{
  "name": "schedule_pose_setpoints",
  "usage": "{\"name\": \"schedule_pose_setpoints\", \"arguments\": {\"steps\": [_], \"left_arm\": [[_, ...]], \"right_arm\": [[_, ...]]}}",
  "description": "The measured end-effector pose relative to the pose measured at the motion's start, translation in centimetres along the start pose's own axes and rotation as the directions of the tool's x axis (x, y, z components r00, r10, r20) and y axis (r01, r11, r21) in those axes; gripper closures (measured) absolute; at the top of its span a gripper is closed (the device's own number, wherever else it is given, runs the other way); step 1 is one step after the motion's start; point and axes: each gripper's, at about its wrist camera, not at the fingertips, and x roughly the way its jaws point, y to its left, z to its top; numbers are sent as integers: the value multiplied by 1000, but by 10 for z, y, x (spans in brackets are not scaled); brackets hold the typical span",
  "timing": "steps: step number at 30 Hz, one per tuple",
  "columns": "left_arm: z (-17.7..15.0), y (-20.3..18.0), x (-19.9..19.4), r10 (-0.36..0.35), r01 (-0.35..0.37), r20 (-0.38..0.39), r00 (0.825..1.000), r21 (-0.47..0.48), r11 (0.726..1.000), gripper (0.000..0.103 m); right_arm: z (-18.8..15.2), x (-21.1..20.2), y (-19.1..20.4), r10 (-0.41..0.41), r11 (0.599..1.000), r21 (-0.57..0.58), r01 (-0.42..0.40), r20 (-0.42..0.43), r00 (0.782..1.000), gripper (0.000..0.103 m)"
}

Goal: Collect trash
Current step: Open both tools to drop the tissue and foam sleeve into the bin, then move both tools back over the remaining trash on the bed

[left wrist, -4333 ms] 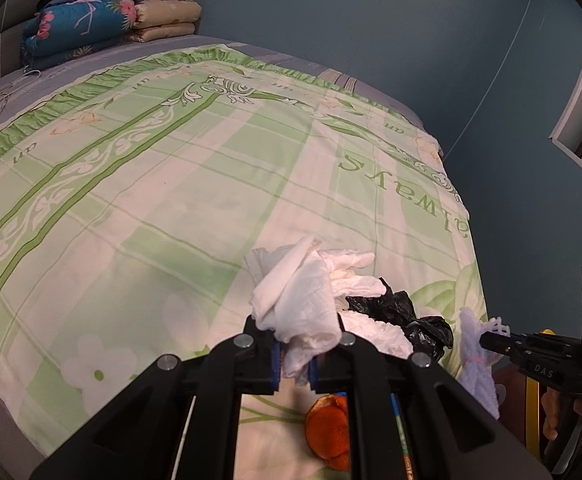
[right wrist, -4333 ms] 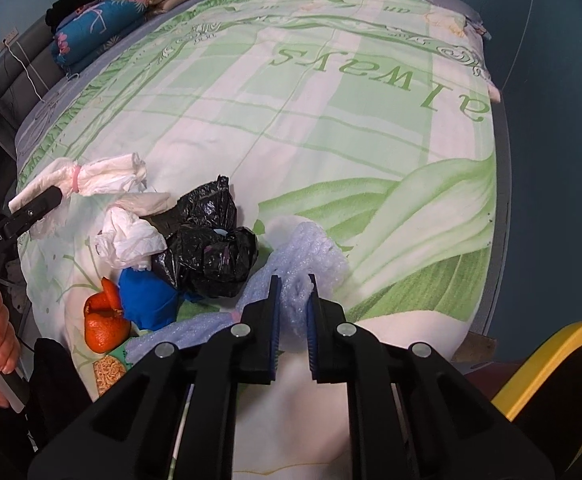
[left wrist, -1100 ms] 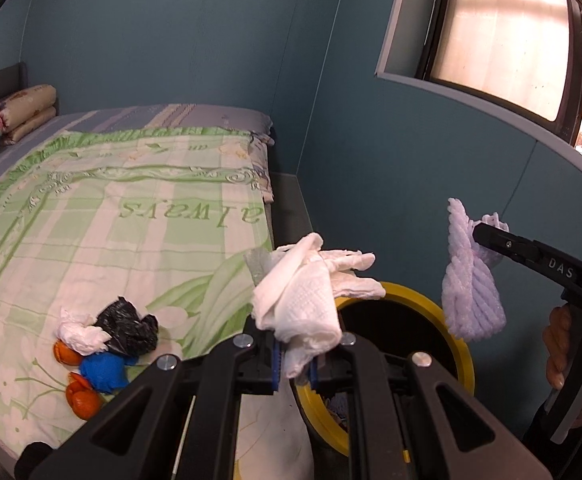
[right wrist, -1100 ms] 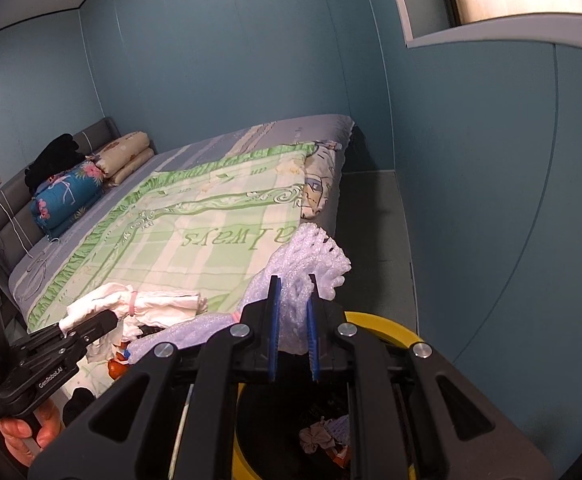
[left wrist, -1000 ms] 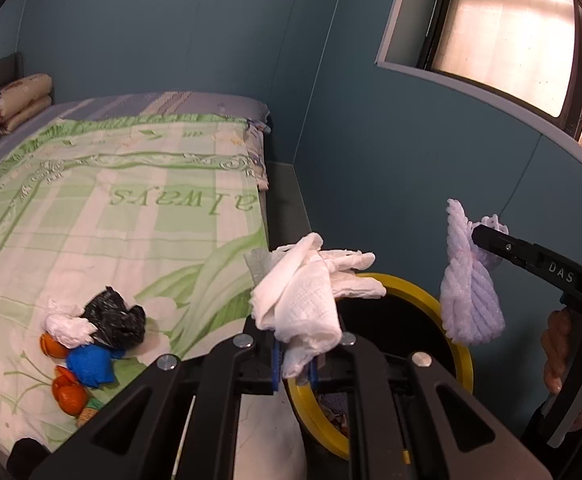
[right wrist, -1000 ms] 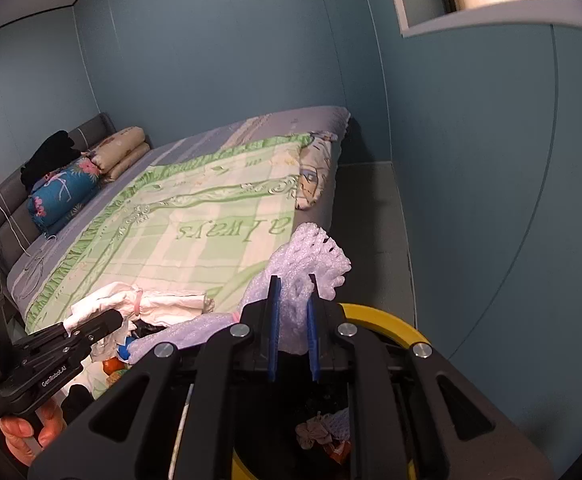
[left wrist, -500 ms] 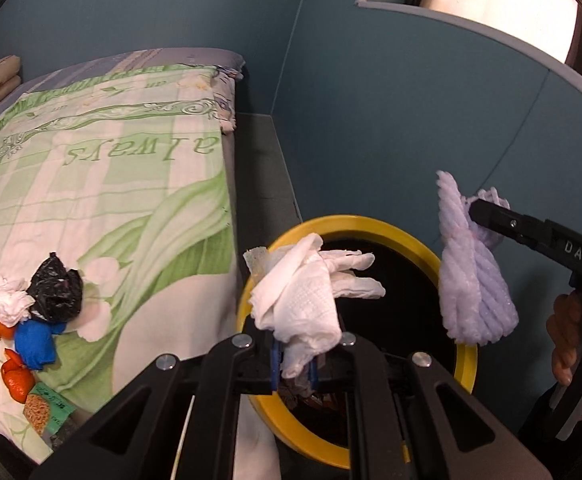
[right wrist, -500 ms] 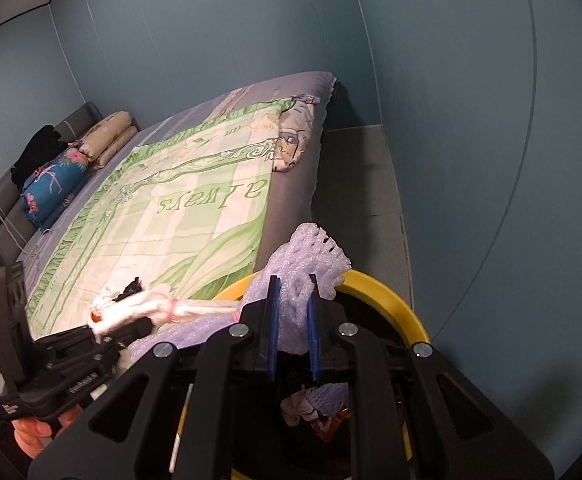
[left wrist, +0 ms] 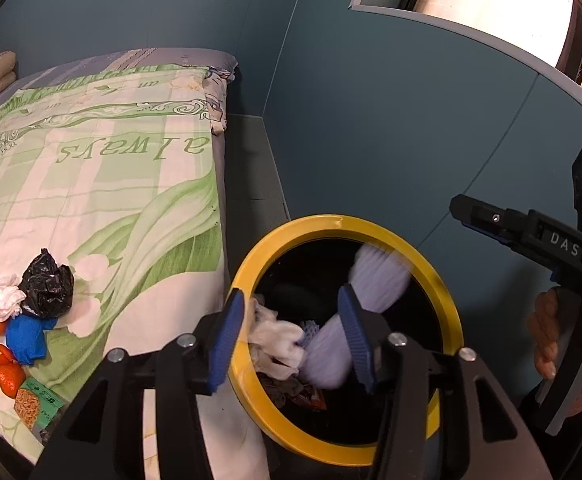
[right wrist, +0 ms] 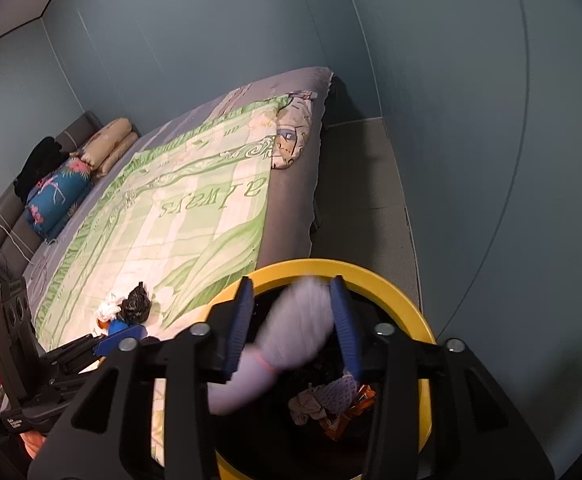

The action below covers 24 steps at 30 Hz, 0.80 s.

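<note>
While both grippers hang over the round black bin with the yellow rim, their jaws are opening and the trash is dropping in. Left gripper has nothing pinched: the crumpled white tissue wad sits loose below it, inside the bin. Right gripper is spread too, with the blurry pale-lilac foam wrap between its pads, long axis tilted, bulkier end up, pink band around its neck.

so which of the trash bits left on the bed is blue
The crumpled blue wad, lying below the black plastic bag and white tissue, beside the orange peels.
</note>
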Motion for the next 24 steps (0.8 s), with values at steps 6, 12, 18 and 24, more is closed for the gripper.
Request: {"name": "schedule_pose_setpoints", "arguments": {"steps": [6, 12, 18, 24], "left_arm": [[1, 5, -14, 30, -30, 30, 999, 2, 1000, 41], [4, 22, -40, 88, -88, 81, 993, -7, 996, 29], [8, 47, -74, 151, -147, 135, 979, -41, 988, 23], [6, 77, -102, 240, -228, 169, 956, -83, 970, 20]], "right_arm": [[-2, -6, 2, 41, 999, 7, -41, 34, 999, 51], [4, -9, 3, 115, 993, 17, -117, 56, 992, 42], [6, -12, 14, 182, 983, 19, -184, 68, 981, 29], [10, -17, 38, 214, 977, -19, -213, 76, 974, 21]]}}
